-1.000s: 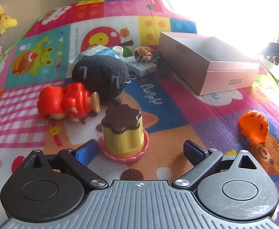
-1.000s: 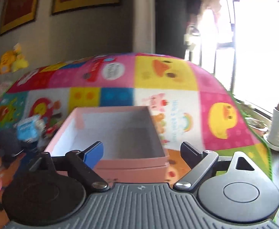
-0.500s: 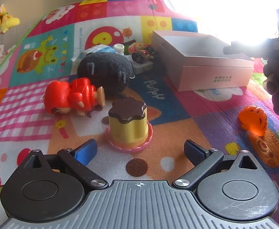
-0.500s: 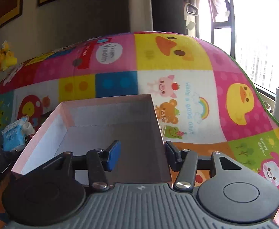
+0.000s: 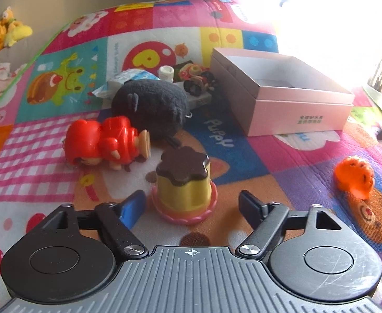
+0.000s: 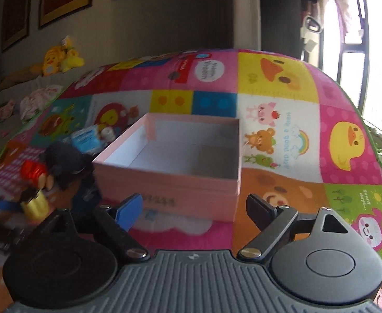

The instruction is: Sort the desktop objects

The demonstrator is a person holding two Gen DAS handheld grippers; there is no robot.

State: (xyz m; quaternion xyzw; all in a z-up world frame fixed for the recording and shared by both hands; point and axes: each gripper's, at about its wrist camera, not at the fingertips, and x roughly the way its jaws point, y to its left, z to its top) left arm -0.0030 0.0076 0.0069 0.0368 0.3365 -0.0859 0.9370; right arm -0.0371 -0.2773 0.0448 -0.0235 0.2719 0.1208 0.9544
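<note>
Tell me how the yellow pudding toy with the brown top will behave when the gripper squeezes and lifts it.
The pudding toy looks like rigid moulded plastic, so probably stiff and light. Its glossy, slightly tapered sides may slip. The wide pink base should resist tipping on the play mat.

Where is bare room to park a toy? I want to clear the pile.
Free: inside the pink box; the mat between pudding toy and orange ball. Crowded: around the black plush and red figure.
</note>
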